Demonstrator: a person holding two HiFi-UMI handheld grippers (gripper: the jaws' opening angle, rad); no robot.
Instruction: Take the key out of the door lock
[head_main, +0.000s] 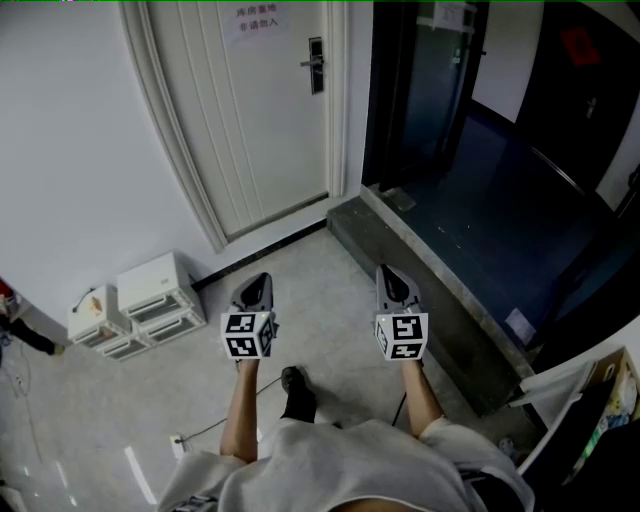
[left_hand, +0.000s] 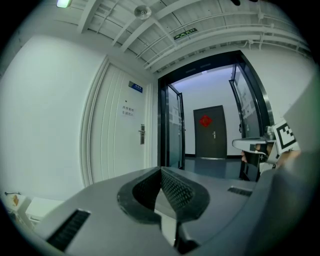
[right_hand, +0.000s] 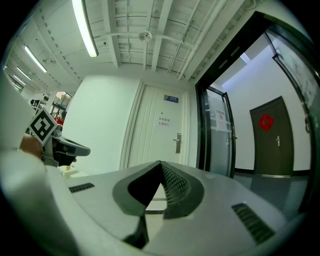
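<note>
the task had barely begun: the left gripper (head_main: 256, 285) and right gripper (head_main: 392, 278) were both closed on nothing, well short of the white door (head_main: 250, 120), whose lock (head_main: 316, 66) was too small to show a key.

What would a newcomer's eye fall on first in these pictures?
The left tool and right tool, both shut and empty, point forward side by side low in the head view. Ahead stands a white door with a dark lock plate; a dark doorway opens to its right.
</note>
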